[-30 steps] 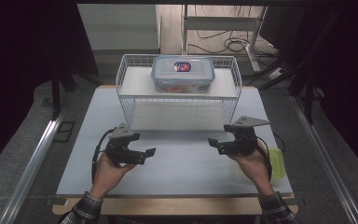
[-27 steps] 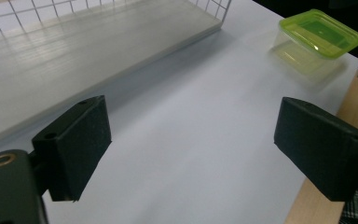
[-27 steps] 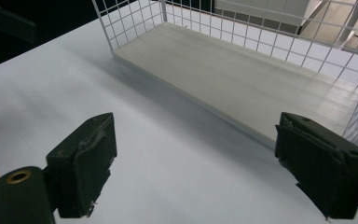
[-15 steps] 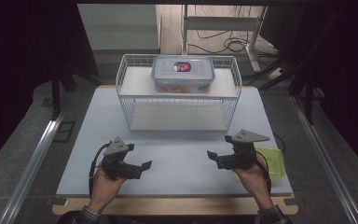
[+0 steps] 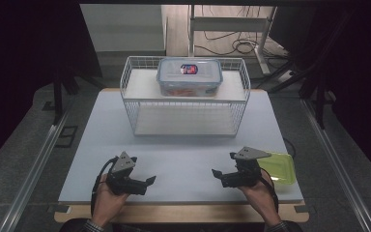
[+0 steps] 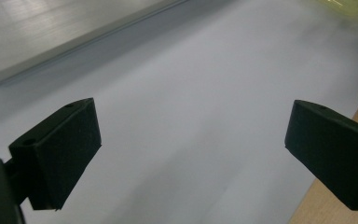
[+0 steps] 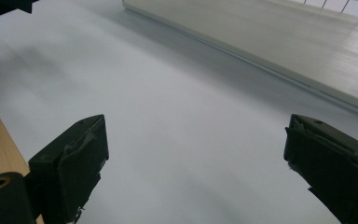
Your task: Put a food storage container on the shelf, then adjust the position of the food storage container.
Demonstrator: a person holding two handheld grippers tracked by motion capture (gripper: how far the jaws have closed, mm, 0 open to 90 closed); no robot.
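Jaws wide apart on both grippers, empty, high view adds lidded container (image 5: 189,76) atop wire basket (image 5: 185,108)

Left gripper (image 5: 147,182) and right gripper (image 5: 217,175), each hand-held low, jaws facing inward, wide apart, just opened, empty.

open tabletop (image 5: 183,154) btwn grippers; wire basket (image 5: 186,113) blocks far side, yellow lid (image 5: 279,166) at rt edge.
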